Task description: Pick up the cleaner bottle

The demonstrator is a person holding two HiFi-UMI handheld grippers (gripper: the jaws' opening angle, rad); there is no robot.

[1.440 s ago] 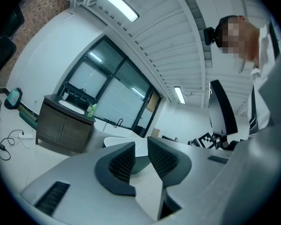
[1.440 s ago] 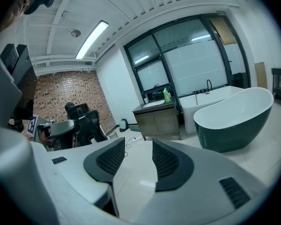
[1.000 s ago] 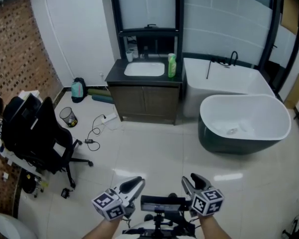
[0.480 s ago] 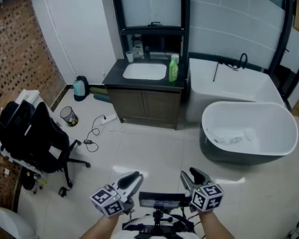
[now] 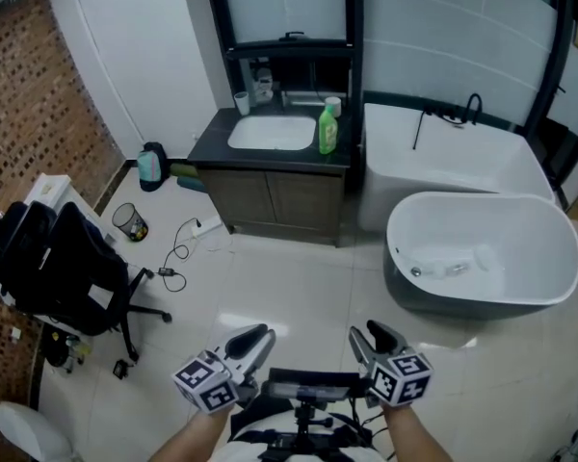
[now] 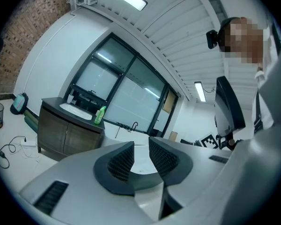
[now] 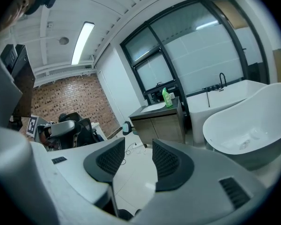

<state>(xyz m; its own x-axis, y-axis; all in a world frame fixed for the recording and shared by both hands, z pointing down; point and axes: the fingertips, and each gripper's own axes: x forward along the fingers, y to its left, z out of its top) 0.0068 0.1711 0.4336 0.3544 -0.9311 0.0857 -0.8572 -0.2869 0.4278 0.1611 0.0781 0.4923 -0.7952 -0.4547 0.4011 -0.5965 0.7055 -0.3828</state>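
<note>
Both tongs sit at the bottom edge of the head view, well apart from anything to grasp. Your left tongs (image 5: 253, 343) have just been opening and show only a narrow slit between the pads, with nothing in it. Your right tongs (image 5: 374, 343) stand wide and empty. Reach with the left as it is and the slit will likely prove too narrow, so the tips could knock the bottle over. Widen it first, or lead with the right.

Ahead lies pale tiled floor (image 5: 299, 296). The black cable (image 5: 183, 248) at centre left and the black office chair (image 5: 67, 268) at the left edge lie off your line. The white oval bathtub (image 5: 462, 301) at the right is closer to it, and a wide swing of the right arm could clip its rim.

Farthest, in the upper middle, the green plastic cleaner bottle (image 5: 328, 129) stands upright on the dark bench (image 5: 212, 147). It is just right of the white sink basin (image 5: 270, 131) and near the bench's right edge, with a small white container (image 5: 333, 105) close behind. A sideways shove could send it off that edge.
</note>
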